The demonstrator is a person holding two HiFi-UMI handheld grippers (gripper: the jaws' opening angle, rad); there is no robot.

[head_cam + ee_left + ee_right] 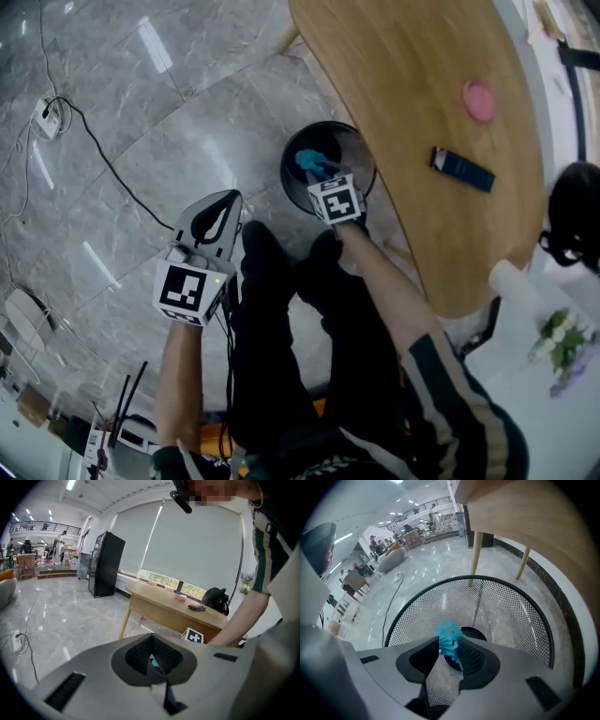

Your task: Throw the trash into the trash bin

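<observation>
The black mesh trash bin point(287, 178) stands on the grey floor at the edge of the wooden table point(412, 84). My right gripper point(319, 174) points steeply down into its mouth. In the right gripper view, a crumpled blue piece of trash point(450, 637) sits at the tips of the right gripper point(448, 656), over the bin's mesh wall point(511, 616). The jaws stand apart, with mesh showing through the gap. My left gripper point(232, 198) hangs over the floor left of the bin, jaws together. In its own view the left gripper point(152, 661) shows only a small blue speck in the slit.
On the table lie a pink disc point(479, 100) and a dark blue box point(462, 169); a black bag point(574, 216) sits at its right edge. A power strip point(47, 118) with a cable lies on the floor far left. The person's dark shoes point(267, 248) stand beside the bin.
</observation>
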